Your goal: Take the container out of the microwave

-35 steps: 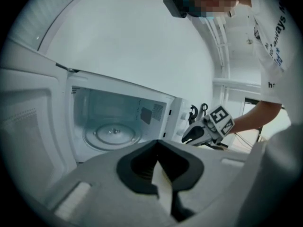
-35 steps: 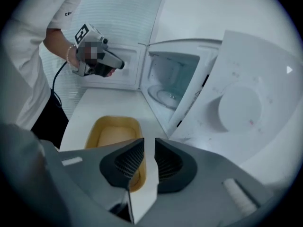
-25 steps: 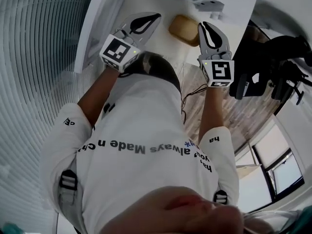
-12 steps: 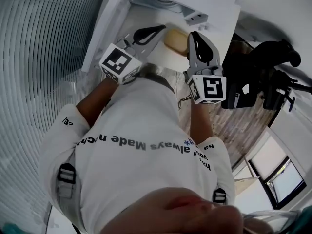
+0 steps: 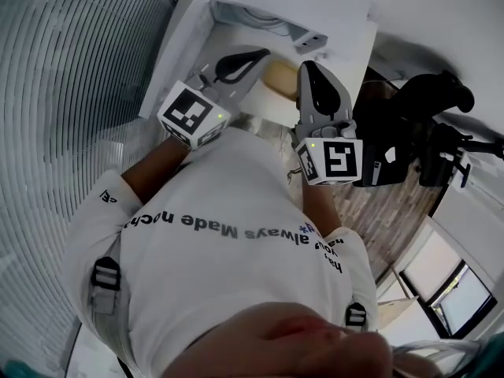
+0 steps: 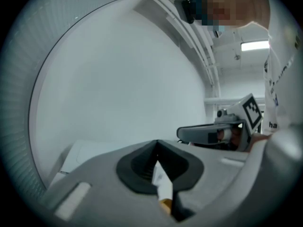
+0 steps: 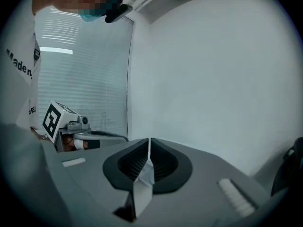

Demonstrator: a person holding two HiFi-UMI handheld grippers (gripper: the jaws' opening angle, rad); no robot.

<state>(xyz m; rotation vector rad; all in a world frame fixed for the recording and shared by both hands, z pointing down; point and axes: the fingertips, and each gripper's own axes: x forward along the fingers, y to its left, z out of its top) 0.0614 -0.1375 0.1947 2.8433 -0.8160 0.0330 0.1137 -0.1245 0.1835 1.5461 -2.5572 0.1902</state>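
- Container [image 5: 282,77]: tan, rounded top over a white lower part. It sits at 12 o'clock in the head view, outside and just in front of the microwave, carried between the two grippers.
- Microwave [image 5: 315,6]: white body at 12 o'clock along the top edge of the head view, beyond the container.
- Left gripper [image 5: 256,56]: at 10 o'clock of the container. Its own view shows the left gripper [image 6: 157,144] with jaws pressed together at the tip, pinching a thin white edge with a tan patch below it, apparently the container's rim.
- Right gripper [image 5: 309,71]: at 3 o'clock of the container, touching its side. Its own view shows the right gripper [image 7: 148,142] with jaws that have just been closing, now clamped on a thin white folded edge, apparently the container's other rim.
- Marker cubes: one at the rear of each gripper, toward 6 o'clock.
- Person's white shirt [image 5: 236,242]: printed lettering, filling the lower head view.
- Black equipment [image 5: 417,132]: at 3 o'clock, well apart from the container.
- Slatted white surface [image 5: 71,93]: at 9 o'clock.
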